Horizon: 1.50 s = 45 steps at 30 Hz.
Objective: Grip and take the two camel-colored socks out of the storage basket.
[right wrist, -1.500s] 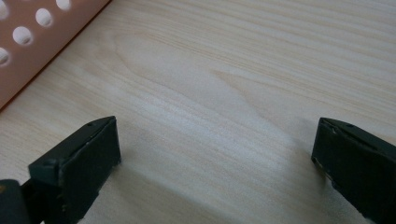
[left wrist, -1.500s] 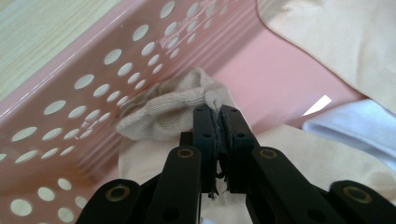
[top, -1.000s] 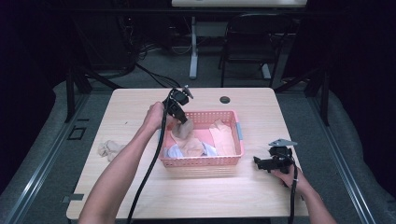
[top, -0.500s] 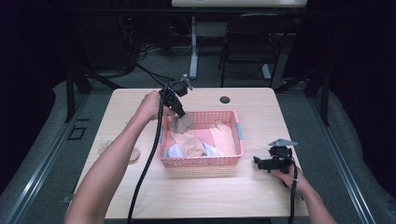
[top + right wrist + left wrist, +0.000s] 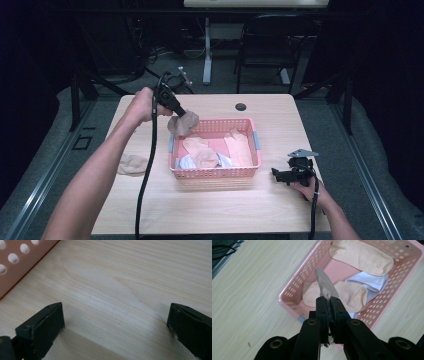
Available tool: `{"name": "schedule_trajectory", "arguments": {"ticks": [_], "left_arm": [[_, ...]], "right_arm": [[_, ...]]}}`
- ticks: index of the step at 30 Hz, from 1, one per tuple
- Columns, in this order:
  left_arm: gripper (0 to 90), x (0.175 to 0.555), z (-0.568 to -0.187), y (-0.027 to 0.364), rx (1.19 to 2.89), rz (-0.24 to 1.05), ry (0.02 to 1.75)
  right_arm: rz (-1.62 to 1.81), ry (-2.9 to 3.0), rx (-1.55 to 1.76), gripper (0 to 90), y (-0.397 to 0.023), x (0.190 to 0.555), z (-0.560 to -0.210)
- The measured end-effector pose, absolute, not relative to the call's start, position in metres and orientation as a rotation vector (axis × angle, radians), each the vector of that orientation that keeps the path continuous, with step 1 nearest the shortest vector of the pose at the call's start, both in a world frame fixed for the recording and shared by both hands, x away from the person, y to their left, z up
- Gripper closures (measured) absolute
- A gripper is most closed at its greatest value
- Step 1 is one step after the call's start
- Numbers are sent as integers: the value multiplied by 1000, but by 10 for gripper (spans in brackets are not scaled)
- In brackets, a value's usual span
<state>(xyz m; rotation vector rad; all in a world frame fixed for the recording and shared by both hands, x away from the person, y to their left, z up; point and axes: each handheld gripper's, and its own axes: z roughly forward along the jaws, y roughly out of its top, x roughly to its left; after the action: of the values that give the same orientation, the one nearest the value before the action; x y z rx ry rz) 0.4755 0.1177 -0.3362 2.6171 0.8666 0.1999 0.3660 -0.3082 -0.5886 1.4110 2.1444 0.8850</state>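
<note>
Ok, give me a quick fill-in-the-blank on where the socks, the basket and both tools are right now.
1. The left tool is shut on a grey-brown ____.
2. That item hangs above the pink ____, near its corner.
3. The right tool rests on the table with its jaws ____.
4. One more beige sock lies on the table to the ____ of the basket in the high view.

Missing words: sock; basket; open; left
</note>
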Motion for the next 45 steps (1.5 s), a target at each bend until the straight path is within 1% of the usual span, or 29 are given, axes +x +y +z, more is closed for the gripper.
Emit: {"name": "schedule_trajectory", "arguments": {"ticks": [2, 3, 4, 5, 6, 7, 8, 9, 11, 12, 13, 18, 19, 20, 26, 30, 31, 32, 33, 34, 35, 37, 38, 39, 40, 41, 43, 44, 45], "left_arm": [[863, 472, -331, 129, 2608, 216, 884], [863, 469, -327, 143, 2593, 231, 905], [863, 469, -327, 143, 2593, 231, 905], [863, 465, -324, 156, 2576, 250, 937], [863, 465, -324, 156, 2576, 250, 937], [863, 462, -323, 171, 2559, 260, 967], [863, 462, -323, 171, 2559, 260, 967], [863, 459, -323, 185, 2552, 266, 993], [863, 455, -324, 198, 2540, 273, 1023], [862, 455, -324, 198, 2540, 273, 1023], [863, 453, -327, 210, 2533, 276, 1046], [863, 448, -338, 229, 2523, 269, 1095], [862, 446, -347, 236, 2532, 258, 1112], [862, 446, -347, 236, 2532, 258, 1112], [862, 443, -380, 251, 2558, 208, 1167], [862, 443, -406, 260, 2576, 159, 1217], [861, 443, -420, 262, 2602, 136, 1243], [861, 443, -420, 262, 2602, 136, 1243], [861, 443, -434, 265, 2625, 114, 1260], [861, 443, -434, 265, 2625, 114, 1260], [861, 443, -447, 268, 2634, 85, 1286], [860, 444, -459, 270, 2639, 55, 1320], [860, 444, -459, 270, 2639, 55, 1320], [860, 444, -471, 272, 2638, 36, 1340], [859, 444, -471, 272, 2638, 36, 1340], [859, 445, -480, 273, 2641, 18, 1361], [858, 445, -486, 273, 2644, 18, 1378], [856, 445, -490, 275, 2642, -3, 1387], [844, 444, -500, 276, 2631, 5, 1412]], "right_arm": [[892, 2135, 1415, 4, -308, 366, -589], [890, 2133, 1415, 5, -308, 366, -589], [890, 2133, 1415, 5, -308, 366, -589], [900, 2136, 1414, 4, -307, 366, -589], [897, 2135, 1414, 4, -307, 366, -589], [896, 2135, 1414, 4, -307, 366, -589], [896, 2135, 1414, 4, -307, 366, -589], [896, 2135, 1414, 4, -307, 366, -589], [896, 2135, 1414, 4, -307, 366, -589], [896, 2135, 1414, 4, -307, 366, -589], [895, 2135, 1414, 4, -307, 366, -589], [895, 2135, 1414, 4, -307, 366, -589], [889, 2135, 1414, 4, -307, 366, -589], [889, 2135, 1414, 4, -307, 366, -589], [894, 2131, 1416, 3, -307, 366, -589], [894, 2131, 1417, 3, -307, 366, -589], [894, 2130, 1417, 3, -307, 366, -589], [894, 2130, 1417, 3, -307, 366, -589], [894, 2130, 1417, 3, -307, 366, -589], [894, 2130, 1417, 3, -307, 366, -589], [894, 2130, 1417, 3, -307, 366, -589], [894, 2131, 1417, 3, -307, 366, -589], [893, 2131, 1417, 4, -307, 366, -589], [894, 2130, 1417, 3, -307, 366, -589], [894, 2130, 1417, 3, -307, 366, -589], [893, 2131, 1416, 3, -307, 366, -589], [894, 2130, 1417, 3, -307, 366, -589], [893, 2130, 1417, 3, -307, 366, -589], [894, 2130, 1416, 3, -307, 366, -589]]}}
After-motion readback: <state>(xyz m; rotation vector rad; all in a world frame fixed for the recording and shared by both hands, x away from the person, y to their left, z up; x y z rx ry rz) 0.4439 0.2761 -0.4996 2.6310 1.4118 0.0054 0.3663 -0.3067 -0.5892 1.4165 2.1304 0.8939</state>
